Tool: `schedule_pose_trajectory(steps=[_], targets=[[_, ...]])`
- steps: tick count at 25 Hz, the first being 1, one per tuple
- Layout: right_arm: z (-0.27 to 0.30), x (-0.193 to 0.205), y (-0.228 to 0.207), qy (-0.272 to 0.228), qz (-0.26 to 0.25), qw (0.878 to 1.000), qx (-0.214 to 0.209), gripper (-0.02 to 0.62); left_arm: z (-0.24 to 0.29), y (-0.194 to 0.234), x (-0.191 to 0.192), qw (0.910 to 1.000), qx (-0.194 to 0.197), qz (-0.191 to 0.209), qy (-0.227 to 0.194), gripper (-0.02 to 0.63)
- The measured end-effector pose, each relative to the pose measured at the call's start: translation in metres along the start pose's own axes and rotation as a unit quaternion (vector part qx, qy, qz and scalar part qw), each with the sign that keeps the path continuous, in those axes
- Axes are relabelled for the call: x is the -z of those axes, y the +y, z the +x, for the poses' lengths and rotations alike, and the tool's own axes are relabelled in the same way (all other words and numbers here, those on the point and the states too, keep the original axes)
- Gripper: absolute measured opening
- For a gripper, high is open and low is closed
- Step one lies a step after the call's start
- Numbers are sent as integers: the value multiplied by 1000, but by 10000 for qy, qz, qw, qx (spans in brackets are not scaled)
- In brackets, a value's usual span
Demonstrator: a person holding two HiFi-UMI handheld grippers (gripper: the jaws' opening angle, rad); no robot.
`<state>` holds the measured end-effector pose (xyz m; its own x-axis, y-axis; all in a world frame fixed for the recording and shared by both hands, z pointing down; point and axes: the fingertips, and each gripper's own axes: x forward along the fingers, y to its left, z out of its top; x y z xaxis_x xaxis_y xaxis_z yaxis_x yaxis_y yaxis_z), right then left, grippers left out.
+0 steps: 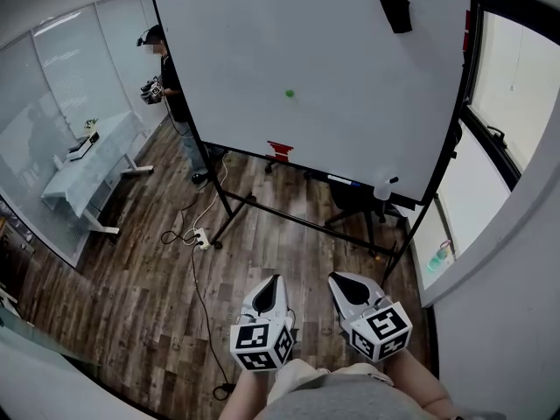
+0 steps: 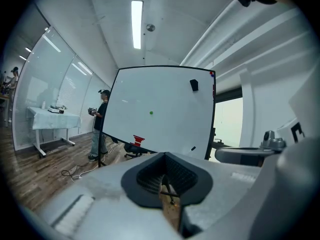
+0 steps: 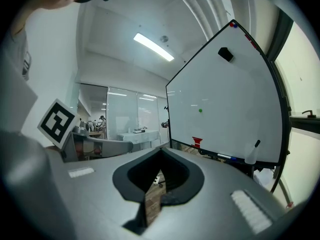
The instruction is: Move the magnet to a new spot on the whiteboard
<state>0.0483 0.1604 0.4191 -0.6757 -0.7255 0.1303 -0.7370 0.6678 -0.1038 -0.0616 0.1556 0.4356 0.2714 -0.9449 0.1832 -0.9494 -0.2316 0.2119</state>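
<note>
A small green magnet (image 1: 290, 94) sticks near the middle of the white whiteboard (image 1: 350, 103), which stands on a wheeled frame across the room. It also shows in the left gripper view as the green magnet (image 2: 151, 113) and in the right gripper view as the green magnet (image 3: 200, 110). My left gripper (image 1: 276, 279) and right gripper (image 1: 333, 278) are held low in front of me, side by side, both shut and holding nothing, far short of the board. The left gripper (image 2: 165, 155) and the right gripper (image 3: 161, 152) both point toward the board.
A black eraser (image 1: 395, 11) sits high on the board's right, a red object (image 1: 280, 150) at its lower edge, a spray bottle (image 1: 383, 187) on its tray. A person (image 1: 166, 68) stands left of the board by a table (image 1: 87, 169). A power strip (image 1: 201, 239) and cables lie on the wood floor.
</note>
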Motion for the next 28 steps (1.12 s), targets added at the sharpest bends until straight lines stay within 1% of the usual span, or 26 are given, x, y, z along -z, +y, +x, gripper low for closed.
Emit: schedule_pose_trajectory(steps=[6, 14, 22, 28], targets=[[0, 3, -4, 40, 77, 10000, -9, -3, 2, -3, 2, 10000, -27, -15, 31, 5], [12, 7, -8, 89, 136, 9998, -69, -3, 11, 7, 1, 9999, -119, -43, 39, 5], [36, 7, -28, 130, 129, 9998, -28, -3, 43, 15, -3, 10000, -42, -68, 32, 5], [64, 3, -51, 155, 133, 9998, 14, -2, 80, 24, -11, 10000, 29, -71, 30, 5]])
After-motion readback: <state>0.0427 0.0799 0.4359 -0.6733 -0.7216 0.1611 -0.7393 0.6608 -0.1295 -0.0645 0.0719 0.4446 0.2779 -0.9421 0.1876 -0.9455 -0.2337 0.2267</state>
